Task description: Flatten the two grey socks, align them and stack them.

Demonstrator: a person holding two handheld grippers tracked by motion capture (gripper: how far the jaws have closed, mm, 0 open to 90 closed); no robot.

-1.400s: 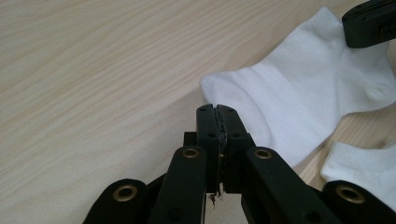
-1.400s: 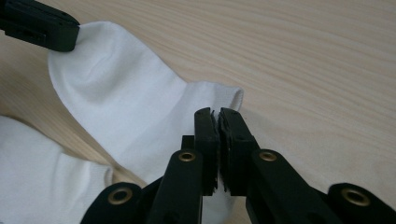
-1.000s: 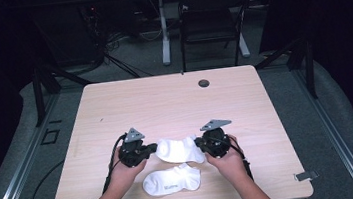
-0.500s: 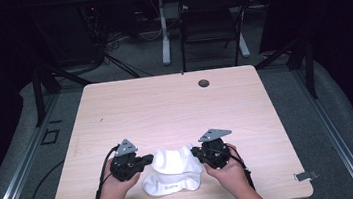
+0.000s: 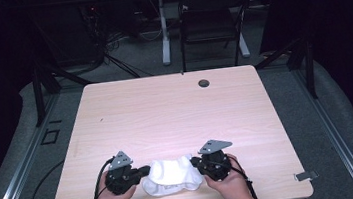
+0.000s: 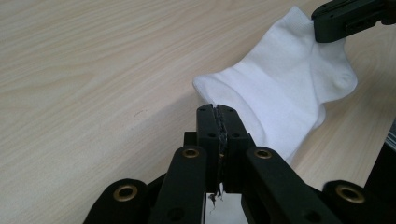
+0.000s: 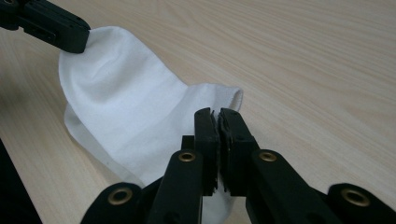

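Note:
A white sock (image 5: 170, 174) is stretched between my two grippers near the front edge of the wooden table (image 5: 176, 114). It lies over a second white sock, whose edge (image 7: 77, 128) peeks out beneath it. My left gripper (image 5: 146, 171) is shut on one end of the top sock (image 6: 280, 88), with its jaws pressed together at the hem (image 6: 217, 110). The right gripper (image 5: 195, 162) is shut on the other end (image 7: 217, 114) of the sock (image 7: 126, 107). Each gripper view shows the other gripper's jaw clamped on the far corner.
A small dark grommet hole (image 5: 204, 83) sits near the table's far edge. Behind the table stand a chair (image 5: 211, 20) and a desk leg (image 5: 163, 30) on the grey floor. Bare tabletop stretches beyond the socks.
Both grippers have pulled the held sock toward the table's front edge and lowered it over the sock that lay there. They now sit a little farther apart.

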